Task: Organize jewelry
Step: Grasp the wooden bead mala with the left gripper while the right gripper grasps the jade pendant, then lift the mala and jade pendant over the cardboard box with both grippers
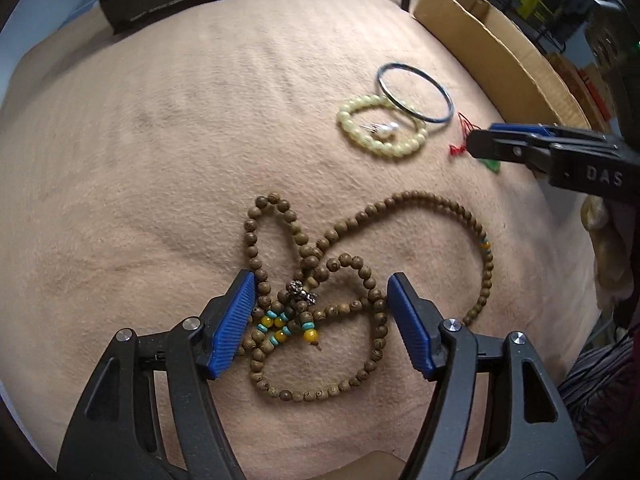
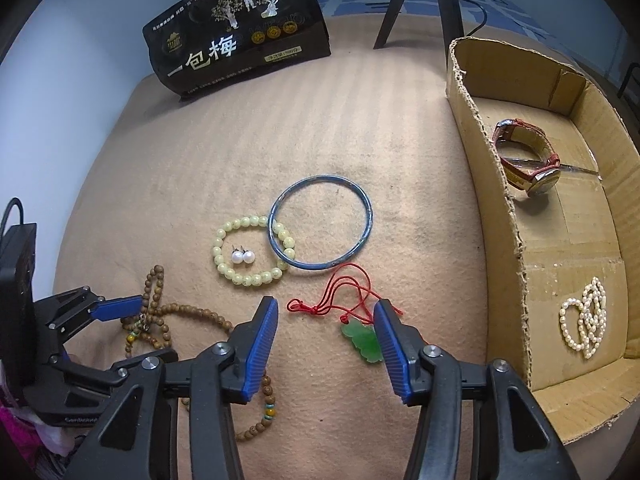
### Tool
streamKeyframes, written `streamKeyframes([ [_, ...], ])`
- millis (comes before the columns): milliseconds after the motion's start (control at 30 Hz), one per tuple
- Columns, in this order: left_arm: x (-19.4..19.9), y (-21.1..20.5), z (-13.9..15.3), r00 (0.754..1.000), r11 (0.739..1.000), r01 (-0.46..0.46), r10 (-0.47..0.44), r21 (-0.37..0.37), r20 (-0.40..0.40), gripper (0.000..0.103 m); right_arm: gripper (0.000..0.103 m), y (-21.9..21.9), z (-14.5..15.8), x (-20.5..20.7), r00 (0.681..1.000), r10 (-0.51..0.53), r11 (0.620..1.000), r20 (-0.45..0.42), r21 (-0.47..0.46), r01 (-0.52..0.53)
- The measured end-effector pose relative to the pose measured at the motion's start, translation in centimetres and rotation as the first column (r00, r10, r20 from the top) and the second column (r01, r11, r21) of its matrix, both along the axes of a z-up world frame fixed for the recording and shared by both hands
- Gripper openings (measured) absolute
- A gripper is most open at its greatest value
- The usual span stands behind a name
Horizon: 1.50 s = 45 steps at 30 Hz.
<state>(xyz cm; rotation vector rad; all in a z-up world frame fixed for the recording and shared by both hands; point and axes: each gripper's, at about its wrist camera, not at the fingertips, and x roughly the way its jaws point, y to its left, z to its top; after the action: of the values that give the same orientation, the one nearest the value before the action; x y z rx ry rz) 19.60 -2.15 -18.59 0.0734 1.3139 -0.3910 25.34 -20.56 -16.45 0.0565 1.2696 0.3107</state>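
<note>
A long wooden bead necklace (image 1: 424, 196) lies looped on the tan cloth, and its knot of turquoise and yellow beads sits between the jaws of my left gripper (image 1: 320, 284). That gripper is open, pointing down over the loops. My right gripper (image 2: 326, 304) is open too, straddling a red cord (image 2: 344, 280). The cord's green pendant (image 2: 362, 340) lies against the inside of the right pad. Farther out lie a pale bead bracelet (image 2: 248, 280) with two pearl earrings (image 2: 244, 257) inside it, and a blue bangle (image 2: 320, 267) overlapping it.
A cardboard box (image 2: 500, 220) stands at the right, with a red-strapped watch (image 2: 528, 160) and a pearl strand (image 2: 586, 316) inside. A black packet (image 2: 240, 40) stands at the cloth's far edge. Black stand legs (image 2: 452, 8) rise behind the box.
</note>
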Motion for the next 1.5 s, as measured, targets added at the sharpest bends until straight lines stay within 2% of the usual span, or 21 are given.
streamKeyframes([
  [133, -0.5, -0.1, -0.1, 1.000, 1.000, 0.016, -0.016, -0.002, -0.004, 0.069, 0.053, 0.6, -0.6, 0.1, 1.000, 0.015, 0.998, 0.005, -0.060, -0.015],
  [267, -1.3, -0.5, -0.2, 0.998, 0.998, 0.053, -0.054, 0.033, 0.015, 0.069, 0.053, 1.2, -1.3, 0.0, 0.999, 0.032, 0.994, 0.003, -0.103, -0.032],
  [433, -1.3, -0.3, -0.4, 1.000, 0.999, 0.028, -0.029, 0.017, 0.012, 0.069, 0.052, 1.6, -1.7, -0.1, 0.999, 0.055, 0.988, 0.002, -0.145, -0.054],
  [600, -0.9, -0.5, -0.5, 0.999, 0.999, 0.044, -0.045, 0.024, 0.016, 0.069, 0.045, 1.6, -1.8, -0.4, 0.998, 0.057, 0.988, -0.007, -0.145, -0.057],
  [733, -1.2, -0.1, -0.4, 0.998, 0.998, 0.067, -0.067, 0.010, 0.009, 0.069, 0.045, 1.4, -1.9, -0.7, 0.998, 0.063, 0.990, -0.016, -0.127, -0.064],
  [967, -2.1, -1.3, -0.6, 0.991, 0.989, 0.120, -0.124, 0.092, 0.044, 0.069, 0.046, 1.2, -2.3, -0.6, 0.998, 0.062, 0.991, -0.019, -0.117, -0.064],
  [1100, -1.6, -1.5, -0.8, 0.993, 0.989, 0.095, -0.102, 0.110, 0.053, 0.069, 0.046, 1.2, -2.4, -0.7, 0.997, 0.070, 0.990, -0.016, -0.125, -0.071],
  [1167, -1.4, -1.5, -0.8, 0.995, 0.991, 0.074, -0.081, 0.108, 0.060, 0.062, 0.044, 1.4, -2.5, -0.8, 0.997, 0.070, 0.989, -0.018, -0.128, -0.072],
  [1233, -1.0, -1.5, -0.6, 0.996, 0.993, 0.055, -0.062, 0.104, 0.069, 0.045, 0.037, 1.5, -2.6, -0.8, 0.998, 0.067, 0.989, -0.021, -0.128, -0.070],
  [1267, -0.7, -1.2, -0.5, 0.996, 0.995, 0.043, -0.049, 0.095, 0.068, 0.040, 0.033, 1.5, -2.6, -0.9, 0.997, 0.068, 0.989, -0.023, -0.127, -0.070],
  [1300, -0.5, -0.8, -0.4, 0.997, 0.996, 0.021, -0.026, 0.084, 0.066, 0.029, 0.027, 1.5, -2.6, -1.0, 0.997, 0.070, 0.990, -0.025, -0.124, -0.073],
  [1333, -0.2, -0.5, -0.5, 0.998, 0.997, 0.002, -0.007, 0.073, 0.062, 0.021, 0.024, 1.6, -2.6, -1.0, 0.997, 0.075, 0.990, -0.028, -0.119, -0.077],
  [1400, 0.5, 0.2, -0.6, 0.998, 0.999, -0.038, 0.037, 0.037, 0.046, 0.013, 0.014, 1.6, -2.7, -1.2, 0.997, 0.075, 0.990, -0.030, -0.114, -0.078],
  [1500, 1.1, 1.0, -0.7, 0.997, 0.997, -0.071, 0.071, 0.000, 0.030, 0.010, 0.012, 1.5, -2.7, -1.5, 0.997, 0.068, 0.991, -0.021, -0.115, -0.070],
])
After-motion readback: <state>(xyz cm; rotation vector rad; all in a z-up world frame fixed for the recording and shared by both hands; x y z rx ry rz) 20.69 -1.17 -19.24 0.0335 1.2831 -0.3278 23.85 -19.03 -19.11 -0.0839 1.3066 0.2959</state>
